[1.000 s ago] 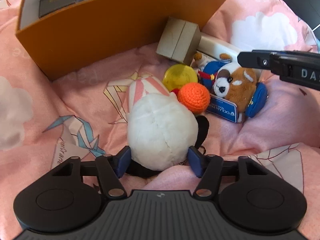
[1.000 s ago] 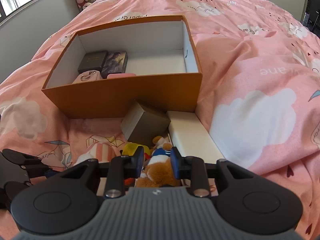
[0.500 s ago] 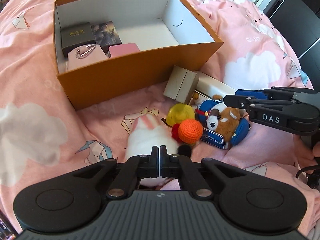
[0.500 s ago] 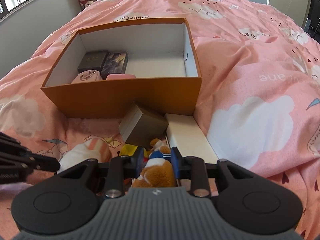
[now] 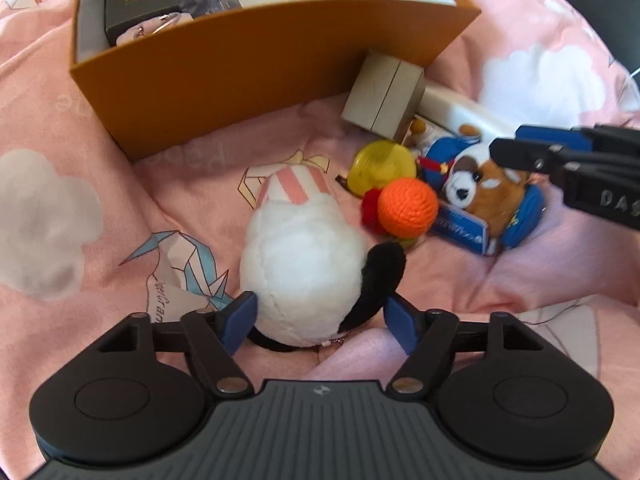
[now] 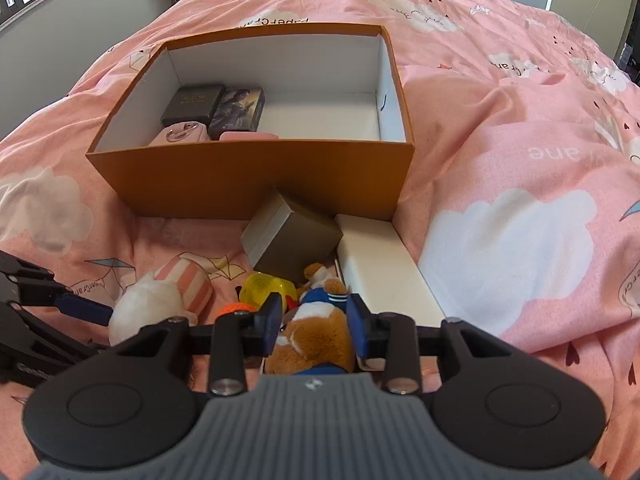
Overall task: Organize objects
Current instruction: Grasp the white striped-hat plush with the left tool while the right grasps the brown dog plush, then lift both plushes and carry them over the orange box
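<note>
Jaws of the left hand-held gripper (image 5: 320,316) are standing apart, straddling the white plush toy (image 5: 300,268) lying on the bed (image 5: 80,240); the left pad is touching its flank, the right pad is just beside its black ear. Ahead and right of this hand-held gripper, an orange crochet ball (image 5: 408,207) is sitting beside a yellow disc (image 5: 382,164), with a grey box (image 5: 384,94) leaning near the orange storage box (image 5: 240,80). The right hand-held gripper (image 5: 516,148) is hovering over the brown dog plush (image 5: 488,184).

Right wrist view: the right hand-held gripper (image 6: 313,324) is sitting with fingers apart on either side of the brown dog plush (image 6: 312,344); contact cannot be confirmed. A white flat box (image 6: 384,268) is lying just right of it. The orange storage box (image 6: 256,184) is sitting ahead, holding a dark case (image 6: 194,104).
</note>
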`<action>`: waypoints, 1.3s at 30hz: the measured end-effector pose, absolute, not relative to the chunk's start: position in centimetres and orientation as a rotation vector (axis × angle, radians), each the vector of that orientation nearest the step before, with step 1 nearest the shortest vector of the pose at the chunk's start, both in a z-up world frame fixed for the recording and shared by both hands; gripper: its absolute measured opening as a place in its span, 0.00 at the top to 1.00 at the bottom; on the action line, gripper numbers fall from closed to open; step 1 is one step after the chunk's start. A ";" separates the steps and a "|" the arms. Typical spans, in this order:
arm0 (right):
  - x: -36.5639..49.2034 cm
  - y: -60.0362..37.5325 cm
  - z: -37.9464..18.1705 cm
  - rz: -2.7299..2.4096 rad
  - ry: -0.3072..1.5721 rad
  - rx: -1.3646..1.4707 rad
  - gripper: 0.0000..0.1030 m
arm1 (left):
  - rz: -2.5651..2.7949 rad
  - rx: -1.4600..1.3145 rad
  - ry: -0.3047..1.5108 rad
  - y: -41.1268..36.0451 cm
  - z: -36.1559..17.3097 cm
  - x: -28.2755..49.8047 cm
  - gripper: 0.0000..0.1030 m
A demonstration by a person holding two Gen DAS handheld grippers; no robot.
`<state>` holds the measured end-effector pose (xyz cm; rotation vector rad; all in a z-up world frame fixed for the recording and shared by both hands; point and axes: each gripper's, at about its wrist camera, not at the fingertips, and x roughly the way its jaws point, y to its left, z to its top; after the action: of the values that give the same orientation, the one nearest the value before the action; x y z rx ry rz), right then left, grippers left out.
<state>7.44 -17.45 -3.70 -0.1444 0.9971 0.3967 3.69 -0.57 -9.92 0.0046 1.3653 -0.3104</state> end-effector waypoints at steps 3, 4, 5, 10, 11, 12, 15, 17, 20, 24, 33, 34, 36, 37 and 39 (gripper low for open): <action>7.5 -17.5 -3.9 0.396 1.006 -0.146 0.63 | -0.267 0.043 1.357 -1.0 -10.6 3.6 0.18; 7.5 -17.5 -3.9 0.396 1.008 -0.148 0.63 | -0.251 0.058 1.354 -1.1 -10.7 3.6 0.22; 7.5 -17.5 -4.0 0.395 1.010 -0.150 0.63 | -0.238 0.071 1.350 -1.2 -10.7 3.6 0.28; 7.1 -17.5 -3.9 0.410 1.014 -0.175 0.62 | -0.223 0.042 1.316 -0.5 -9.8 3.2 0.37; 6.9 -17.6 -3.9 0.413 1.014 -0.179 0.60 | -0.223 0.033 1.308 -0.3 -9.4 3.2 0.38; 6.8 -17.6 -3.8 0.417 1.016 -0.184 0.60 | -0.221 0.018 1.300 0.0 -9.1 3.2 0.39; 6.5 -17.6 -3.9 0.421 1.024 -0.199 0.59 | -0.217 -0.036 1.276 0.8 -8.0 3.1 0.41; 6.5 -17.5 -4.1 0.425 1.037 -0.205 0.59 | -0.214 -0.042 1.249 1.0 -7.1 3.0 0.42; 6.8 -17.1 -4.7 0.427 1.065 -0.221 0.59 | -0.228 -0.020 1.205 0.5 -6.5 3.0 0.42; 7.4 -16.6 -5.2 0.429 1.087 -0.238 0.54 | -0.219 -0.028 1.233 0.4 -7.8 3.6 0.42; 10.0 -17.6 -6.7 0.379 1.243 -0.068 0.53 | -0.223 0.037 1.268 -0.3 -8.3 3.6 0.27; 10.1 -17.6 -6.7 0.372 1.256 -0.055 0.53 | -0.226 0.074 1.253 -0.8 -8.1 3.4 0.24; 10.2 -17.4 -6.7 0.363 1.273 -0.048 0.52 | -0.225 0.166 1.228 -1.9 -7.8 3.3 0.24; 10.2 -17.4 -6.7 0.357 1.283 -0.048 0.52 | -0.221 0.215 1.211 -2.5 -7.6 3.1 0.24; 10.2 -17.4 -6.6 0.339 1.315 -0.026 0.52 | -0.226 0.278 1.185 -3.2 -7.5 3.0 0.23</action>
<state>10.23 -17.44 -6.61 -0.0255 1.3155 0.3393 3.01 -3.19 -7.54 0.2784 1.1854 -0.2264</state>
